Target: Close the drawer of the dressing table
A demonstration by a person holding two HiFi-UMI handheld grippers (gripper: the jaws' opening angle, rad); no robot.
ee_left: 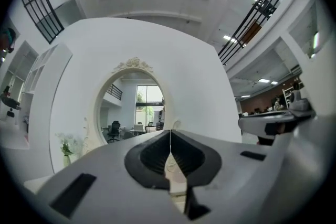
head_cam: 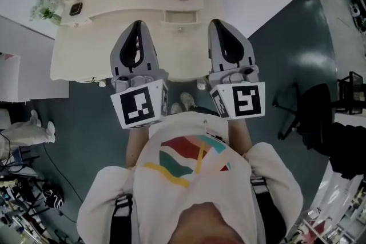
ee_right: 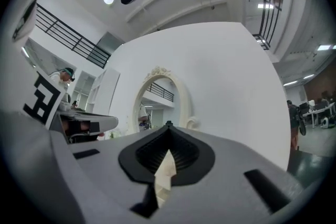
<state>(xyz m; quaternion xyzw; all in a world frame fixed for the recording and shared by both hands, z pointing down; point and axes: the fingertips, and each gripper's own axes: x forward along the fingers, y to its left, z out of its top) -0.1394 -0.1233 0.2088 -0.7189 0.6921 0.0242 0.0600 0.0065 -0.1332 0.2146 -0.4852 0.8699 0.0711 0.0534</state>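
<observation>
The ornate cream dressing table point(head_cam: 74, 60) stands on the far side beneath its oval cream-framed mirror point(ee_left: 134, 107). Its small knobbed cream drawer point(head_cam: 180, 17) sits in the middle of the table's front (how far out it stands cannot be told). The grey plastic left gripper point(head_cam: 137, 24) and its twin, the right gripper point(head_cam: 219, 23), hover left and right of the drawer, each with jaws pressed together on nothing.
</observation>
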